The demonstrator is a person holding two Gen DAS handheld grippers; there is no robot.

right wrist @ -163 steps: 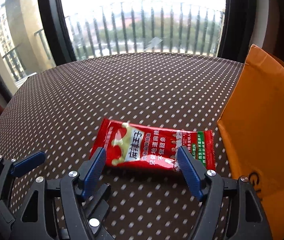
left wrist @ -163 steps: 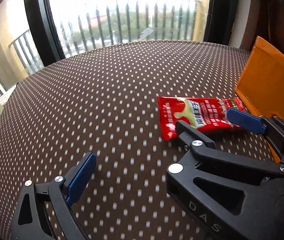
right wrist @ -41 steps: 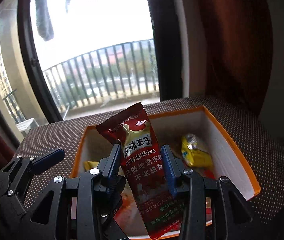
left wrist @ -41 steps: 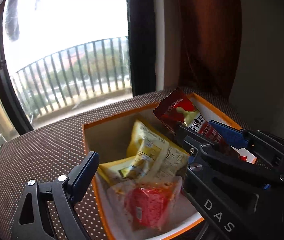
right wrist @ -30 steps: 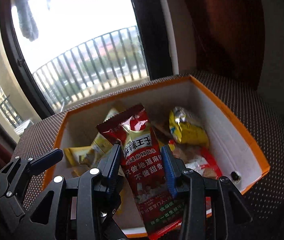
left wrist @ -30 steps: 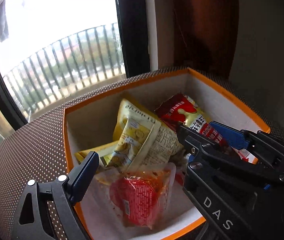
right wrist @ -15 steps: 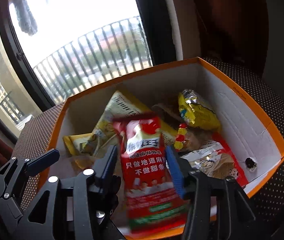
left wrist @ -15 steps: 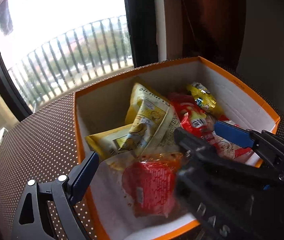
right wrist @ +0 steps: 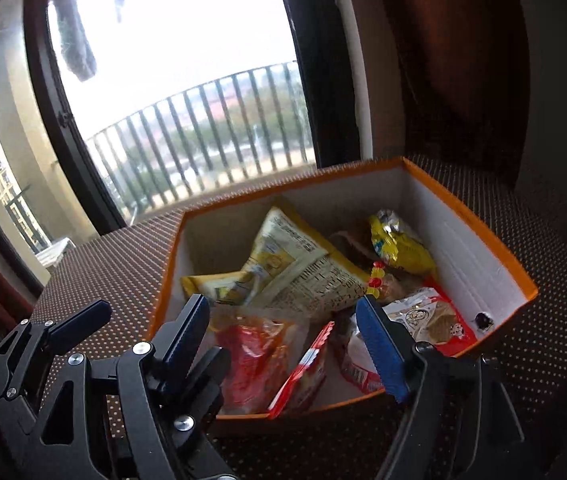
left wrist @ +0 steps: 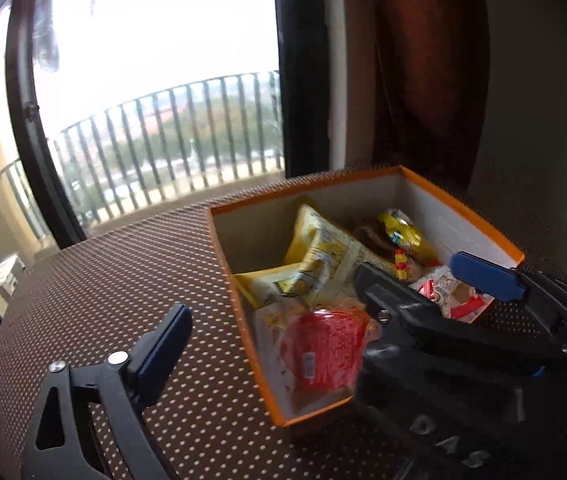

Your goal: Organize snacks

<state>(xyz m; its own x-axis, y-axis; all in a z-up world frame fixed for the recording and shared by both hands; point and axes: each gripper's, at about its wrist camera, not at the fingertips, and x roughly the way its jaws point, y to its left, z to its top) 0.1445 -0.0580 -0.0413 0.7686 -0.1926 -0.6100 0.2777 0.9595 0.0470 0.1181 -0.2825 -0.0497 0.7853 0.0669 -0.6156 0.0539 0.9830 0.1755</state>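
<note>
An orange box (right wrist: 479,220) with a white inside stands on the brown dotted table (left wrist: 103,280) and holds several snack packets. The long red packet (right wrist: 303,368) lies on its edge inside the box by the near wall. My right gripper (right wrist: 283,344) hovers over that near wall with its jaws opening. The red packet shows between its blue pads (right wrist: 379,352), but neither pad touches it. My left gripper (left wrist: 283,328) is just left of it, jaws opening wide and gripping nothing. The right gripper's body (left wrist: 443,360) covers its right finger.
In the box lie yellow packets (right wrist: 291,276), a yellow foil candy (right wrist: 399,248), a red jelly in clear wrap (right wrist: 259,356) and a cartoon-printed packet (right wrist: 427,316). Behind the table are a window with a railing (left wrist: 171,128) and a dark brown curtain (left wrist: 423,80).
The right gripper's jaws have opened and the red packet has fallen from them into the box. Both grippers have drawn back and up, and the left view has swung left over the table.
</note>
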